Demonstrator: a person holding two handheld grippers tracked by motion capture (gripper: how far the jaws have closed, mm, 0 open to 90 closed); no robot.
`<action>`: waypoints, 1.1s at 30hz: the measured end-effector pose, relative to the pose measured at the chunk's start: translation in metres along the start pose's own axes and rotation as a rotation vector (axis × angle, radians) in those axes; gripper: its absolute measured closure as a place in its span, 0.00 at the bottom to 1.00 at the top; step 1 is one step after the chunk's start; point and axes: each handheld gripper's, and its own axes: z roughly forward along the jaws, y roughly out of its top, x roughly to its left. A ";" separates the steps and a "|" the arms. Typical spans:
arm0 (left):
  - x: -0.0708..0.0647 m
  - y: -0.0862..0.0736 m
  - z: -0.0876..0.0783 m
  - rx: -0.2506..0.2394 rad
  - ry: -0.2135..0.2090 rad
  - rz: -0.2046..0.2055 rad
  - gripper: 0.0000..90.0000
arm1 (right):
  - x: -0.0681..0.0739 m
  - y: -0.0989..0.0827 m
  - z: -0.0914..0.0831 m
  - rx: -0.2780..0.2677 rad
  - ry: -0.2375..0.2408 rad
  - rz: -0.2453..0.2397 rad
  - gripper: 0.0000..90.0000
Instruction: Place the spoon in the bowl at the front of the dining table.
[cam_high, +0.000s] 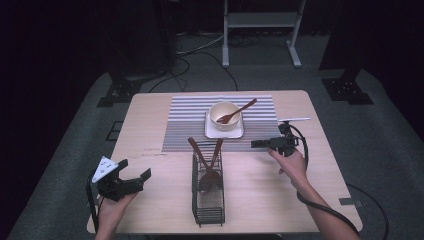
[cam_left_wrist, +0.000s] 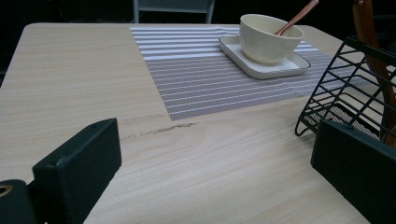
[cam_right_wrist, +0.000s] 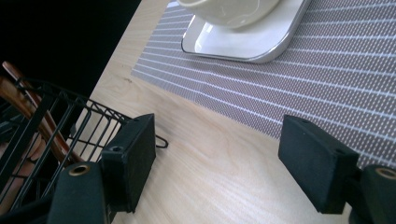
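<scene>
Right hand-held gripper (cam_high: 261, 144) released beside wire basket (cam_high: 207, 186), left hand-held gripper (cam_high: 134, 176) released near table edge (cam_high: 107, 156)

Table (cam_high: 150, 170): light wood grain. Placemat (cam_high: 190, 120): grey with fine white stripes. Bowl (cam_high: 224, 114): cream. Tray (cam_high: 210, 131) beneath it: white. Spoon (cam_high: 239, 111): reddish brown. Wire basket (cam_high: 207, 205): black. Both gripper bodies: black; left gripper (cam_high: 134, 176) carries a grey plate.
</scene>
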 end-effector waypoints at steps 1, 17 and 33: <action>0.000 0.000 0.000 0.001 0.000 0.000 0.01 | 0.000 -0.001 0.000 0.003 -0.001 -0.002 0.29; -0.001 0.000 0.001 0.005 -0.002 0.008 0.01 | 0.001 -0.018 -0.005 0.010 0.004 -0.012 0.29; -0.001 0.000 0.003 0.007 -0.004 0.005 0.01 | 0.002 -0.037 -0.009 0.025 0.003 -0.024 0.29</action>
